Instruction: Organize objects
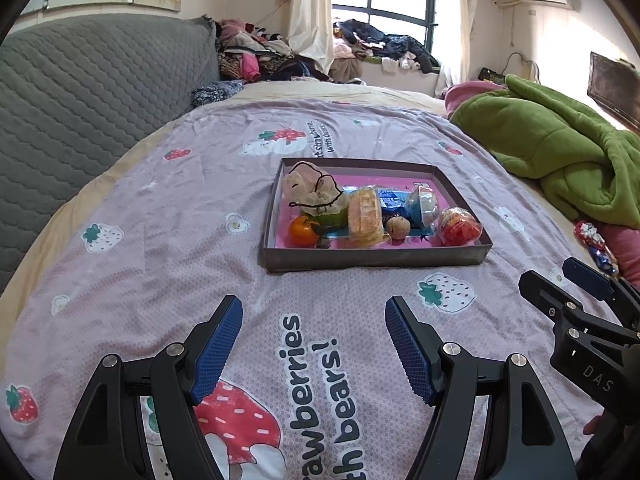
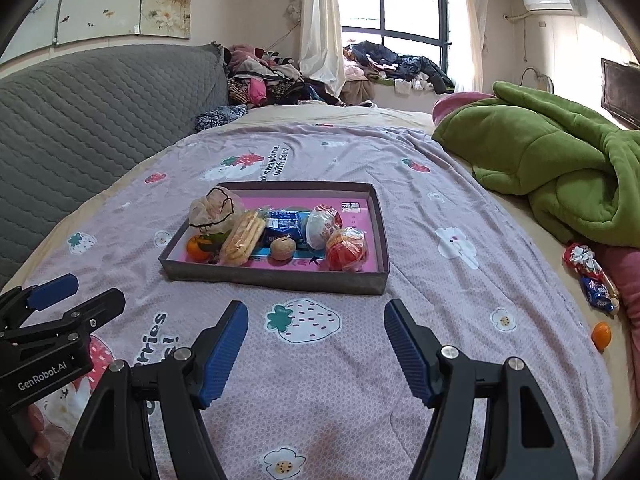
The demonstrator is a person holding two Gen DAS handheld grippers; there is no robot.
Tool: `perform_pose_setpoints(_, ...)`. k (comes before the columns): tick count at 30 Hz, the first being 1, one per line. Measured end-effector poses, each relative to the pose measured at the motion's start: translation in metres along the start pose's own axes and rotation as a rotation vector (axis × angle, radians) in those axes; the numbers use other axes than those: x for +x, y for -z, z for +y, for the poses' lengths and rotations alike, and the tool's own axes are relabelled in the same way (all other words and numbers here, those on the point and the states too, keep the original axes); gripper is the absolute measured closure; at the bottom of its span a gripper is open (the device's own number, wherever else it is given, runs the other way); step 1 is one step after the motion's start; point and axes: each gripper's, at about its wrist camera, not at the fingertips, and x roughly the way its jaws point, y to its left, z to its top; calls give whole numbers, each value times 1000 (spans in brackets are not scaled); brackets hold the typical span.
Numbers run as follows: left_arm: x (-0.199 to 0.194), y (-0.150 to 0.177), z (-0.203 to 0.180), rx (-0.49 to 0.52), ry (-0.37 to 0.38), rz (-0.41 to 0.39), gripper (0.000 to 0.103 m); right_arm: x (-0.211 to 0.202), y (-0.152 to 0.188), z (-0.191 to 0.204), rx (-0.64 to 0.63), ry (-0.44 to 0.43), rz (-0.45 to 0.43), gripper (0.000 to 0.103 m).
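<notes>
Two claws, left gripper (image 1: 314, 344) and right gripper (image 2: 316, 346), jaws spread wide, empty, ribbed blue pads, over strawberry-print sheet (image 2: 320, 400). Beyond: one shallow grey box (image 2: 280, 278), pink inside, holding one orange (image 2: 197, 249), walnut (image 2: 282, 248), mesh pouch (image 2: 212, 208), five wrapped snacks. Far right on sheet: second orange (image 2: 601, 335), two wrapped candies (image 2: 592, 276). Green blanket (image 2: 560, 160) beyond.

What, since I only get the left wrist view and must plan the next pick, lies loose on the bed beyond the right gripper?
Observer: A small orange lies on the sheet at the far right, well apart from the box.
Operator: Is the right gripper free to take it?
Observer: Yes, the right gripper is open, with nothing between its fingers.
</notes>
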Motion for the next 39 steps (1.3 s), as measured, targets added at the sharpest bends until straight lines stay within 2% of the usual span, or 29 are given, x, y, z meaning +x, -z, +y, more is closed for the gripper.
perform_pose_setpoints(39, 39, 31, 2, 6, -13, 20, 28, 36, 31, -11, 10, 17, 54, 33)
